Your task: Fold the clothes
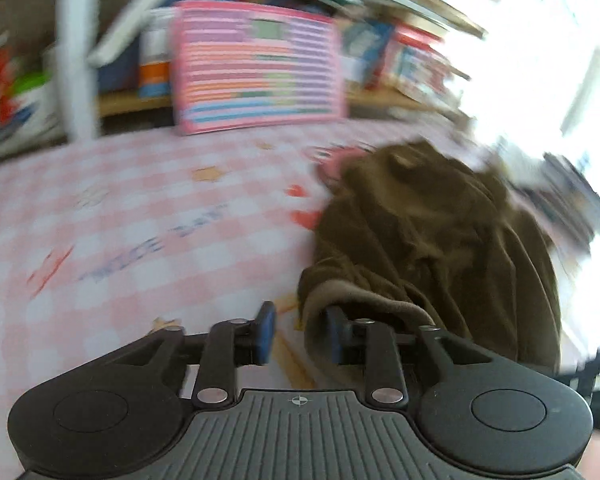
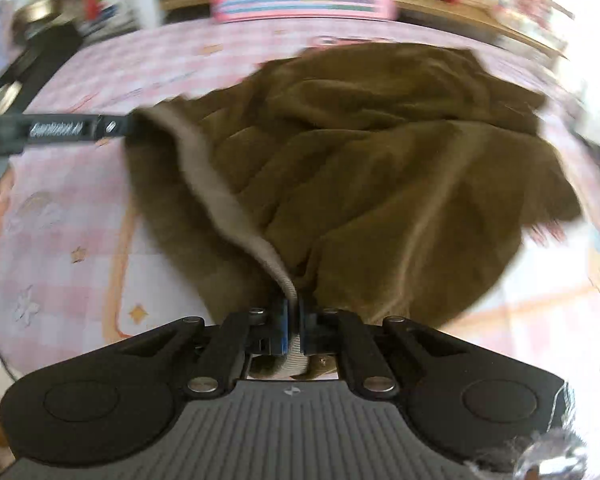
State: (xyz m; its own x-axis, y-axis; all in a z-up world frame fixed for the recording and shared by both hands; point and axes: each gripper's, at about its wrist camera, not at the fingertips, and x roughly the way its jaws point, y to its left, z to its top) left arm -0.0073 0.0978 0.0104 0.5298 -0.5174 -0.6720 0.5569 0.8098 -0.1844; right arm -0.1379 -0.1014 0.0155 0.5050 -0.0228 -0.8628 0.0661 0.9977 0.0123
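Note:
An olive-brown garment [image 2: 380,168] with a beige ribbed hem [image 2: 220,200] lies bunched on a pink checked cloth [image 2: 80,220]. My right gripper [image 2: 293,320] is shut on the ribbed hem at the near edge. My left gripper [image 1: 300,330] is open; the garment [image 1: 428,240] drapes over its right finger, and the hem [image 1: 364,300] lies in the gap without being pinched. In the right wrist view the left gripper [image 2: 132,128] shows at the hem's far-left end.
The pink checked cloth [image 1: 140,220] covers the table. A pink striped box [image 1: 256,68] and books stand on a shelf behind it. A white post [image 1: 76,52] rises at the back left. Bright window light fills the right side.

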